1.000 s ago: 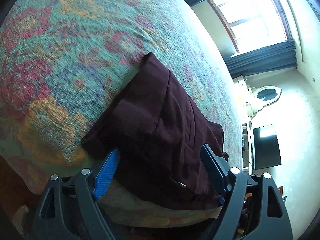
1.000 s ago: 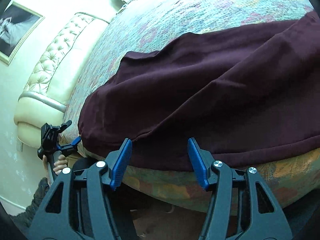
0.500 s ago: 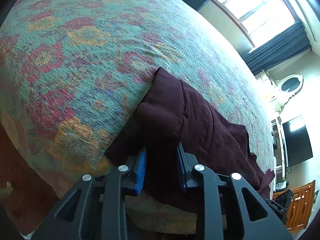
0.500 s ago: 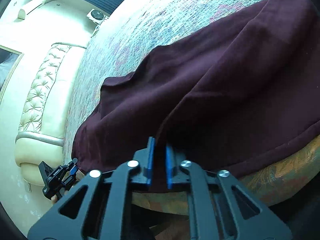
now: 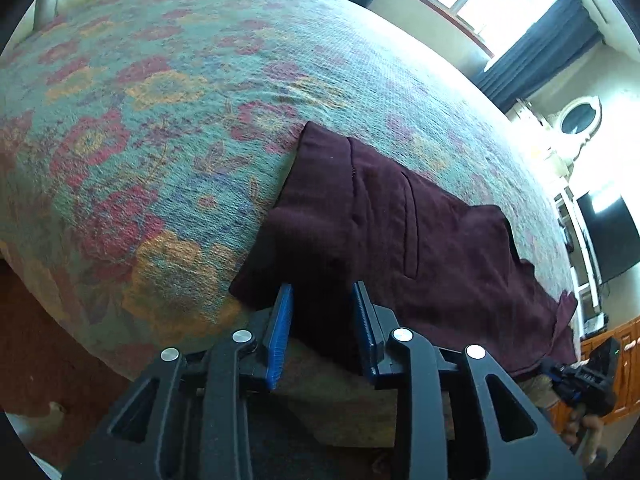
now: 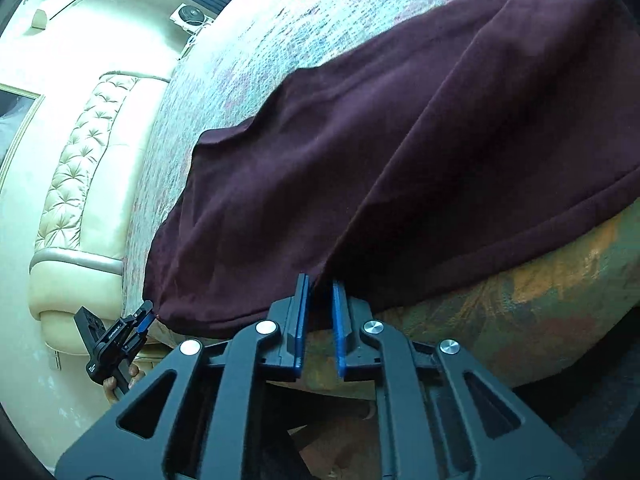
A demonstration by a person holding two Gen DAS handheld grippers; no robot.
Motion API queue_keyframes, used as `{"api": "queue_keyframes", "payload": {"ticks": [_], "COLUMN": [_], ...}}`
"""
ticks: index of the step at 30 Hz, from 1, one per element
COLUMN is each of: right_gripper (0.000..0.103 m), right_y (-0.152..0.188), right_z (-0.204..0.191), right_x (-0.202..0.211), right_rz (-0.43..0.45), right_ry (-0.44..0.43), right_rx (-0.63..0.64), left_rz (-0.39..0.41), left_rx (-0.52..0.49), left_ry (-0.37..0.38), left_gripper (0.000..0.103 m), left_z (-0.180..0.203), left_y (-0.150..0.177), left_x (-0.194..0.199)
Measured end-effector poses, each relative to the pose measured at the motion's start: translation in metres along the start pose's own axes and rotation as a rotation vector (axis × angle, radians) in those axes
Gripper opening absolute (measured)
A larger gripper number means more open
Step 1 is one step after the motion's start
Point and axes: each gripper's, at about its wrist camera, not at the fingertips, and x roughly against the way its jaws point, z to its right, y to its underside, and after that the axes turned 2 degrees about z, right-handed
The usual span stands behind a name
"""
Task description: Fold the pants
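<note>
Dark maroon pants (image 5: 400,232) lie along the near edge of a bed, waistband end toward the left gripper. My left gripper (image 5: 322,312) is shut on the near waistband edge, the cloth bunched between its blue pads. In the right wrist view the pants (image 6: 400,140) spread over the bed edge, and my right gripper (image 6: 320,300) is shut on their near hem, which rises in a taut ridge from the jaws. The left gripper also shows in the right wrist view (image 6: 138,326), at the far left corner of the pants. The right gripper shows in the left wrist view (image 5: 576,376).
The bed has a teal floral bedspread (image 5: 160,100) and a cream tufted headboard (image 6: 76,168). A window with dark curtains (image 5: 500,20), a black TV (image 5: 608,236) and a wooden cabinet (image 5: 624,368) lie beyond the bed. Brown floor (image 5: 36,344) lies below the bed edge.
Both grippers have gone from wide open to closed on the near edge of the pants. The cloth is now pulled up slightly at each grip.
</note>
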Motion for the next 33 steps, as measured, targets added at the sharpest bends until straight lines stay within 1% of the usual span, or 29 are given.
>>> {"api": "queue_keyframes", "payload": {"ticks": [1, 2, 3, 6, 8, 9, 10, 12, 13, 15, 16, 18, 20, 22, 24, 25, 26, 27, 28, 29, 30, 33], "right_gripper": [0.013, 0.017, 0.023, 0.033, 0.035, 0.038, 0.038, 0.038, 0.039, 0.039, 0.039, 0.039, 0.04, 0.044, 0.044, 0.043, 0.035, 0.025, 0.019, 0.008, 0.006, 0.006], "right_y": [-0.009, -0.019, -0.034, -0.092, -0.138, -0.163, -0.184, -0.224, -0.238, -0.26, -0.267, -0.278, -0.279, -0.28, -0.282, -0.281, -0.28, -0.279, -0.276, -0.271, -0.264, -0.245], "right_z": [0.001, 0.003, 0.009, 0.036, 0.061, 0.076, 0.089, 0.119, 0.131, 0.152, 0.159, 0.176, 0.192, 0.196, 0.198, 0.198, 0.199, 0.201, 0.203, 0.205, 0.205, 0.205], "right_x": [0.012, 0.024, 0.04, 0.076, 0.092, 0.097, 0.098, 0.094, 0.09, 0.082, 0.078, 0.069, 0.065, 0.055, 0.05, 0.05, 0.051, 0.053, 0.058, 0.065, 0.075, 0.111], "right_rz": [0.026, 0.053, 0.097, 0.219, 0.292, 0.324, 0.337, 0.346, 0.336, 0.326, 0.327, 0.296, 0.284, 0.275, 0.273, 0.277, 0.281, 0.288, 0.297, 0.313, 0.334, 0.424], "right_ry": [0.008, 0.019, 0.03, 0.09, 0.16, 0.207, 0.241, 0.326, 0.372, 0.501, 0.575, 0.641, 0.675, 0.701, 0.728, 0.734, 0.745, 0.743, 0.726, 0.685, 0.626, 0.489], "right_rx": [0.008, 0.012, 0.006, -0.035, -0.078, -0.103, -0.127, -0.195, -0.219, -0.249, -0.26, -0.287, -0.309, -0.311, -0.305, -0.307, -0.309, -0.307, -0.313, -0.329, -0.35, -0.374], "left_rz": [0.01, 0.025, 0.042, 0.097, 0.117, 0.121, 0.116, 0.087, 0.071, 0.041, 0.025, 0.004, -0.003, -0.012, -0.015, -0.014, -0.01, -0.005, -0.003, -0.002, -0.003, -0.004], "left_rx": [-0.033, -0.069, -0.1, -0.157, -0.18, -0.183, -0.182, -0.164, -0.15, -0.13, -0.126, -0.129, -0.132, -0.12, -0.099, -0.094, -0.092, -0.093, -0.095, -0.097, -0.098, -0.093], "left_ry": [-0.018, -0.035, -0.051, -0.062, -0.064, -0.068, -0.068, -0.055, -0.043, -0.033, -0.029, -0.021, -0.024, -0.021, -0.02, -0.022, -0.025, -0.027, -0.029, -0.029, -0.028, -0.021], "left_gripper": [0.035, 0.041, 0.052, 0.068, 0.071, 0.071, 0.071, 0.071, 0.071, 0.071, 0.071, 0.072, 0.072, 0.073, 0.076, 0.077, 0.077, 0.078, 0.078, 0.078, 0.078, 0.078], "left_z": [0.004, 0.01, 0.017, 0.033, 0.047, 0.053, 0.058, 0.064, 0.067, 0.073, 0.076, 0.081, 0.084, 0.084, 0.082, 0.082, 0.083, 0.084, 0.085, 0.085, 0.085, 0.084], "left_y": [0.003, 0.005, 0.006, -0.001, -0.009, -0.014, -0.017, -0.02, -0.02, -0.019, -0.018, -0.017, -0.017, -0.016, -0.015, -0.015, -0.014, -0.014, -0.013, -0.013, -0.013, -0.012], "left_x": [0.005, 0.011, 0.016, 0.023, 0.022, 0.016, 0.01, -0.004, -0.011, -0.023, -0.029, -0.038, -0.044, -0.05, -0.054, -0.054, -0.054, -0.054, -0.053, -0.053, -0.053, -0.053]}}
